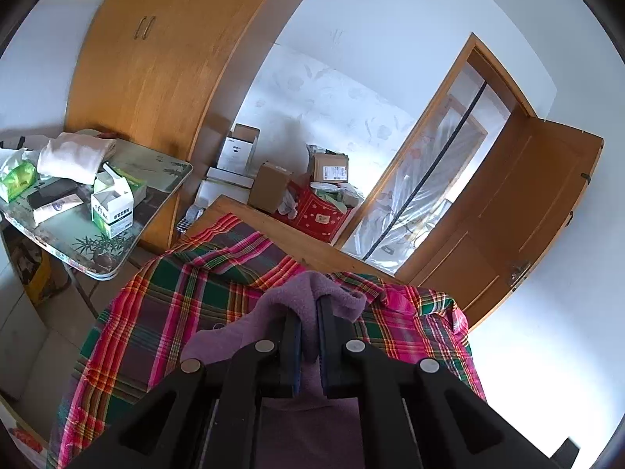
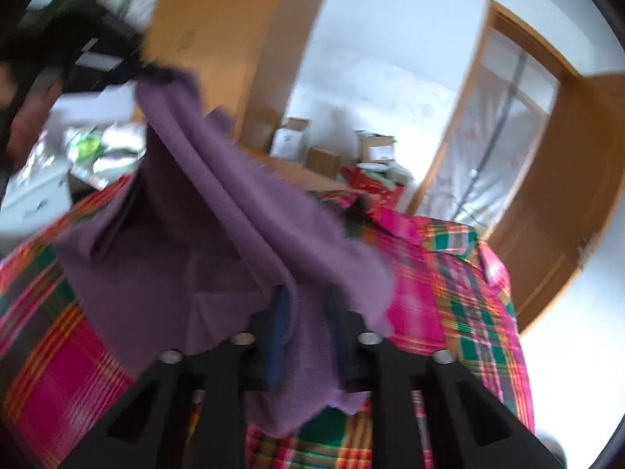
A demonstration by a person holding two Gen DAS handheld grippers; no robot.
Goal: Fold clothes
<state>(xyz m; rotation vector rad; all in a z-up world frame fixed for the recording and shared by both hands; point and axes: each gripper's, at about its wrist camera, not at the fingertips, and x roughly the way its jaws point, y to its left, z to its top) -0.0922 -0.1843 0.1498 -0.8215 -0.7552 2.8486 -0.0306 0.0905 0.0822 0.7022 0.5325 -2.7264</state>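
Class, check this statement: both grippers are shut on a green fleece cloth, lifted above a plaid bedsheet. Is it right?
Not quite: the cloth is purple, not green. The left wrist view shows the left gripper shut on the purple fleece cloth, and the right wrist view shows the right gripper shut on it, above the plaid bedsheet.

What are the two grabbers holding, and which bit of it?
Both hold the purple cloth. The left gripper pinches a bunched-up edge; the right gripper pinches another edge, above the plaid sheet.
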